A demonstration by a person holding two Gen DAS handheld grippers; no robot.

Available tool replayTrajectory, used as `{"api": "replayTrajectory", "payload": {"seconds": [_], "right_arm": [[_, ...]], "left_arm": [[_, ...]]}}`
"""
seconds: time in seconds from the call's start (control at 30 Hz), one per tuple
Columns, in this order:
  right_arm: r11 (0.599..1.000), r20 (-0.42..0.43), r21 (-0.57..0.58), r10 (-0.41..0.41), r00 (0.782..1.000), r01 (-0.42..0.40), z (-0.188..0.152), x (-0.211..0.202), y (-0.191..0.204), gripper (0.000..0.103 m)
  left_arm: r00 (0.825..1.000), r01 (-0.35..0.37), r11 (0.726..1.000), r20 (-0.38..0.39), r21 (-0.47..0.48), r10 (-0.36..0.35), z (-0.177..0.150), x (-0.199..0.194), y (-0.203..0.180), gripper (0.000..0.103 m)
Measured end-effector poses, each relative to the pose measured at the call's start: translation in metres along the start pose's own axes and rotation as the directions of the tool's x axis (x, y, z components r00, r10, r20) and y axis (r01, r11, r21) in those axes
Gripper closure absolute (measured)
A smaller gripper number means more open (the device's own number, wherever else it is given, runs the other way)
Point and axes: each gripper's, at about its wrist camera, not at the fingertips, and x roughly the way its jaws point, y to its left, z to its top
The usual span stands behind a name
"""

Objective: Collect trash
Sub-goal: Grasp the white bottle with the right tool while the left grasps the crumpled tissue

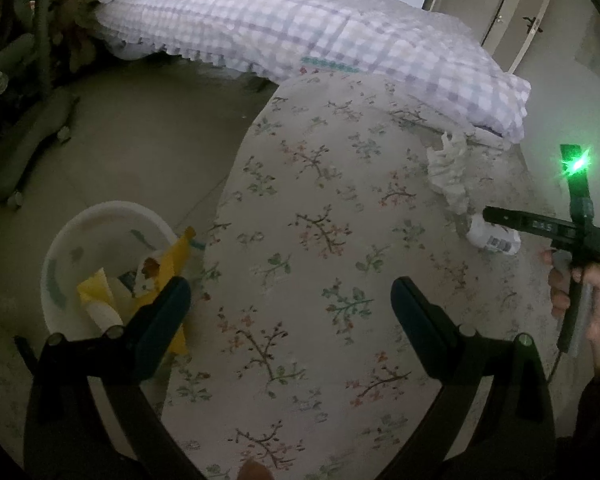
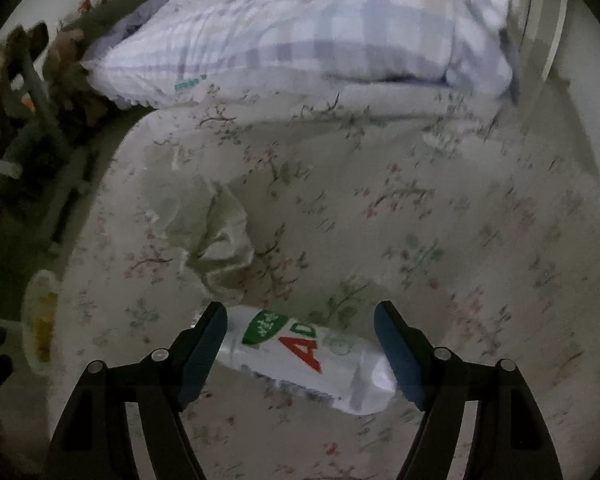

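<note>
Right wrist view: the right gripper (image 2: 300,354) is hovering with its jaws spread wide on either side of a small white bottle (image 2: 304,360), which is lying on its side on the flowered bedspread (image 2: 420,220), label up, not yet pinched. The bottle is looking light, thin-walled and probably empty, so it is likely to dent and slip under a hard squeeze; the labelled middle of its body, straight across, is offering the surest hold. Beside it a crumpled clear wrapper (image 2: 216,236) is waiting, soft and springy. In the left wrist view the left gripper (image 1: 291,320) is hanging open and empty above the bed's edge, near the white bin (image 1: 60,248) already holding yellow scraps.
</note>
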Motion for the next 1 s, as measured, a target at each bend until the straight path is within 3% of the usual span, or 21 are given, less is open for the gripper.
{"api": "replayTrajectory", "payload": {"seconds": [0.17, 0.3, 0.4, 0.57, 0.7, 0.83, 1.0], "right_arm": [[0.999, -0.049, 0.035, 0.041, 0.998, -0.04, -0.017, -0.004, -0.002, 0.026], [1.0, -0.108, 0.012, 0.002, 0.994, -0.001, -0.036, -0.003, 0.006, 0.026], [0.996, -0.154, -0.035, -0.082, 0.985, 0.078, -0.048, 0.002, 0.018, 0.051], [0.993, -0.098, -0.028, -0.117, 0.988, 0.114, -0.059, -0.02, 0.031, 0.059], [0.99, -0.026, 0.015, -0.143, 0.989, 0.143, -0.064, -0.047, 0.025, 0.06], [0.983, 0.035, 0.131, -0.137, 0.99, 0.131, -0.073, -0.067, -0.002, 0.061], [0.97, 0.114, 0.217, -0.137, 0.984, 0.11, -0.071, -0.087, -0.033, 0.061]], "left_arm": [[1.0, 0.01, 1.0, -0.007, -0.018, -0.01, -0.004, -0.002, 0.007, 0.003], [1.0, 0.029, 0.999, -0.008, -0.017, -0.029, -0.007, -0.006, 0.009, 0.003], [0.999, 0.038, 0.999, -0.014, -0.008, -0.038, -0.009, -0.006, 0.008, 0.003], [0.999, 0.036, 0.999, -0.028, 0.005, -0.036, -0.01, -0.004, 0.003, 0.003], [0.999, 0.04, 0.999, -0.02, 0.02, -0.04, -0.009, -0.001, -0.009, 0.003], [0.999, -0.025, 0.993, 0.044, 0.112, 0.021, -0.006, 0.005, -0.039, 0.003], [0.998, -0.024, 0.994, 0.062, 0.11, 0.018, 0.007, 0.021, -0.074, 0.003]]}}
